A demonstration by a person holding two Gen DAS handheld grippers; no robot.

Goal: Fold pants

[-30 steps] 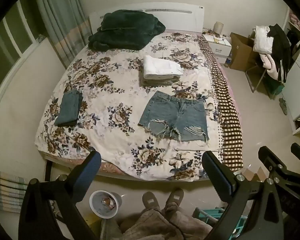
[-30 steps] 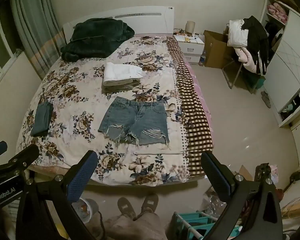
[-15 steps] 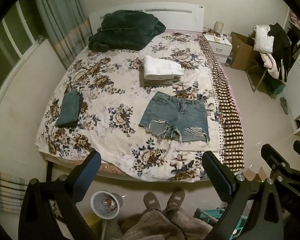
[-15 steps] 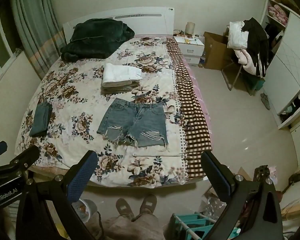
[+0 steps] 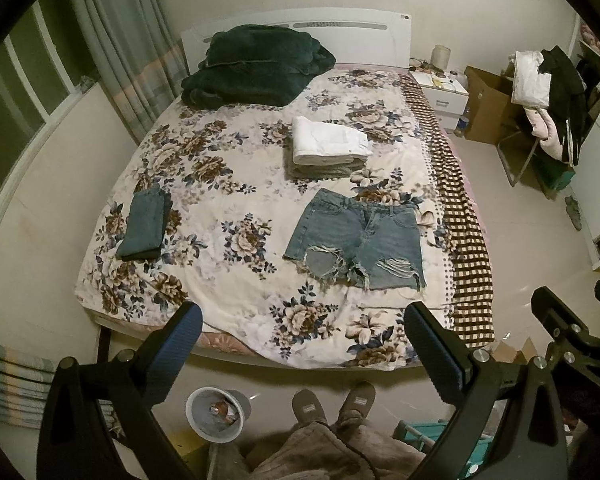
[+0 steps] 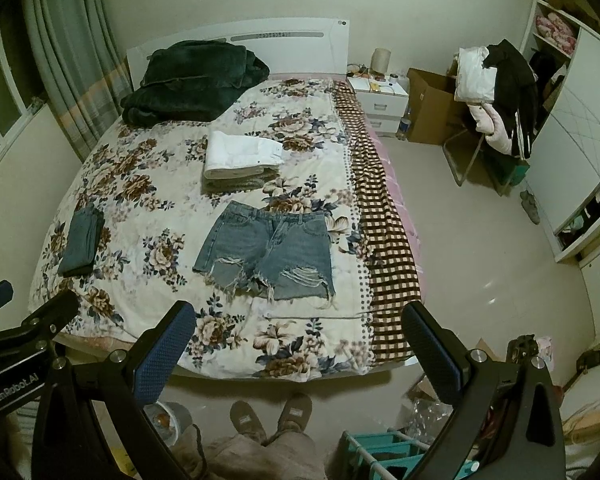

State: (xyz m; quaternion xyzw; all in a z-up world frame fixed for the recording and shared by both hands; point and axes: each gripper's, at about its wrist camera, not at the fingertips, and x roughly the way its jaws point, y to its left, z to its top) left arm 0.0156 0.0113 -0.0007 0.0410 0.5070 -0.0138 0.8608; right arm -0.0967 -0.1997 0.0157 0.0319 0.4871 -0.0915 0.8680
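Both claws, left claw (image 5: 300,334) and right claw (image 6: 296,334), hang apart over the bed's (image 5: 236,320) foot edge, far from the denim shorts (image 5: 356,246) lying flat near its right edge, so the frayed hems may snag a finger.

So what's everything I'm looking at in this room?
Denim shorts: one, blue, frayed, flat on the bed near the foot.
Folded jeans: one, dark blue, bed's left side.
Folded stack: one, white over grey, mid-bed beyond the shorts.
Blanket: one, dark green, heaped by the headboard.
Bed: one, floral cover, checked strip on the right.
Nightstand: one, white, right of the headboard.
Cardboard box: one, brown, beside the nightstand.
Chair: one, piled with clothes.
Bin: one, grey, floor by the feet.
Slippers: two, brown, on the person's feet.
Left gripper: black, blue fingers, open.
Right gripper: the same, open.
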